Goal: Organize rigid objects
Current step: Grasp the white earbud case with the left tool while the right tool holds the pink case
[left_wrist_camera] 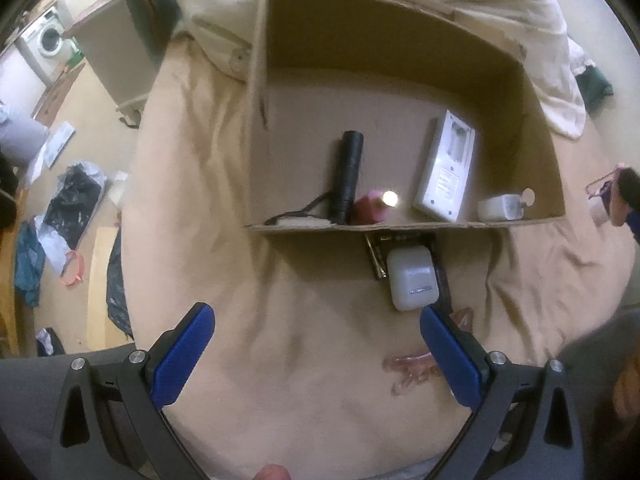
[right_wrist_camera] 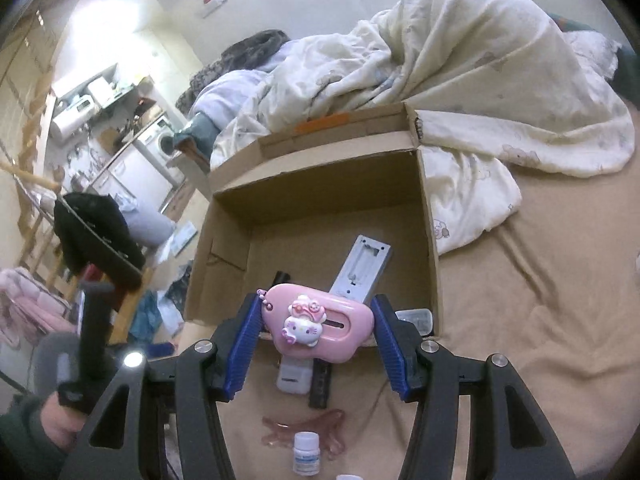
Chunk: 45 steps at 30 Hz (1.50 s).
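Right tongs (right_wrist_camera: pixel 318 328) clamped a pink cartoon-cat cutter (right_wrist_camera: pixel 318 326), hiding part of the cardboard box (right_wrist_camera: pixel 320 184) at frame centre. Left tongs (left_wrist_camera: pixel 316 344) stood released, empty. Writing on the white bottle (right_wrist_camera: pixel 306 454) was unreadable.

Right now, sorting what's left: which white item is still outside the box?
The white rounded case on the bedsheet, just before the cardboard box; the white flat charger and small adapter lie inside.

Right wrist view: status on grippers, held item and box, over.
Right gripper shut on pink cartoon-cat case, raised before cardboard box. Left gripper open, empty, above bedsheet. White charger case outside box; path clear.
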Available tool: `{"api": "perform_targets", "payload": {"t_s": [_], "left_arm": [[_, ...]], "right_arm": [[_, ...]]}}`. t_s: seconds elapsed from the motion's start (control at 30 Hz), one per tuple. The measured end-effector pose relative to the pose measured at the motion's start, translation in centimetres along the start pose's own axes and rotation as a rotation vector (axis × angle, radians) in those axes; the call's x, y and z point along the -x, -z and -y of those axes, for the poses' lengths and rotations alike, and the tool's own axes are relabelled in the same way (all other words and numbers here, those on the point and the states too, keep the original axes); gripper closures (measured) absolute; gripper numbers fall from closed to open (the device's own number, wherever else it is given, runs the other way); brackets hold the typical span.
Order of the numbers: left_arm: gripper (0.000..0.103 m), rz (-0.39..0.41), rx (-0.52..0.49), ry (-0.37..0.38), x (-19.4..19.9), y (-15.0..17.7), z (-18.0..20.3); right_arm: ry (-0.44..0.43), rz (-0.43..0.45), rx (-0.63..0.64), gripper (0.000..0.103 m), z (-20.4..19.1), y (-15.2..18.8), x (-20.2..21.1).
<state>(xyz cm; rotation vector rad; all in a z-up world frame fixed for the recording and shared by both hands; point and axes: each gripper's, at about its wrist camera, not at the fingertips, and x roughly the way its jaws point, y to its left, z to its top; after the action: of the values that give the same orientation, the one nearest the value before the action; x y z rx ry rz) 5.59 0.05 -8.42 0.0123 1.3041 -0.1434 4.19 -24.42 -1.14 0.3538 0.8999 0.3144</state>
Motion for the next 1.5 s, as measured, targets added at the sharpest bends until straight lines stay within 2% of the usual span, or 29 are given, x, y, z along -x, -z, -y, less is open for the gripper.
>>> {"api": "perform_targets", "payload": {"t_s": [0.1, 0.37, 0.47, 0.5, 0.53, 0.57, 0.8, 0.87, 0.93, 1.0, 1.1, 1.17, 1.2, 1.23, 1.5], "left_arm": [[0.001, -0.007, -0.006, -0.009, -0.7, -0.5, 1.2], [0.003, -0.119, 0.037, -0.013, -5.3, -1.3, 3.5], [0.009, -0.142, 0.035, -0.019, -6.6, -1.7, 4.5], [0.013, -0.154, 0.025, -0.021, -7.1, -1.8, 4.9], [0.023, -0.166, 0.013, -0.027, -7.7, -2.0, 5.3], [0.027, -0.18, 0.003, -0.033, -8.2, -2.1, 5.7], [0.032, -0.222, -0.015, -0.024, -10.0, -3.2, 7.8], [0.043, -0.219, -0.017, -0.008, -10.0, -3.5, 8.3], [0.045, -0.225, -0.044, -0.021, -10.0, -3.8, 8.9], [0.041, -0.239, -0.044, -0.019, -10.3, -4.0, 9.0], [0.043, -0.254, -0.036, 0.009, -10.4, -4.2, 8.7], [0.051, -0.255, -0.041, 0.017, -10.2, -4.1, 8.3], [0.063, -0.255, -0.045, 0.018, -10.0, -3.8, 8.0], [0.066, -0.266, -0.056, -0.006, -9.9, -3.5, 7.6], [0.066, -0.306, -0.037, 0.039, -7.9, -0.1, 4.2]], "right_arm": [[-0.004, -0.003, -0.012, 0.045, 0.4, 0.0, 0.0], [-0.015, -0.005, -0.015, 0.045, 0.5, -0.2, -0.1], [-0.023, -0.004, -0.014, 0.045, 0.5, -0.4, 0.0], [-0.026, -0.004, -0.015, 0.045, 0.6, -0.4, 0.0], [-0.028, -0.004, -0.015, 0.045, 0.6, -0.4, 0.0], [-0.028, -0.004, -0.015, 0.045, 0.6, -0.5, 0.0], [-0.034, 0.002, -0.032, 0.045, 1.1, -0.8, -0.1], [-0.033, -0.002, -0.037, 0.045, 1.2, -0.9, -0.2], [-0.032, -0.007, -0.038, 0.045, 1.3, -1.0, -0.3], [-0.03, -0.014, -0.037, 0.045, 1.3, -1.0, -0.5], [-0.026, -0.018, -0.032, 0.045, 1.1, -0.9, -0.7], [-0.02, -0.02, -0.03, 0.045, 1.1, -0.9, -0.7], [-0.017, -0.021, -0.03, 0.045, 1.1, -0.8, -0.7], [-0.016, -0.021, -0.033, 0.045, 1.2, -0.8, -0.7], [-0.017, -0.025, -0.037, 0.045, 1.3, -0.8, -0.7]]}}
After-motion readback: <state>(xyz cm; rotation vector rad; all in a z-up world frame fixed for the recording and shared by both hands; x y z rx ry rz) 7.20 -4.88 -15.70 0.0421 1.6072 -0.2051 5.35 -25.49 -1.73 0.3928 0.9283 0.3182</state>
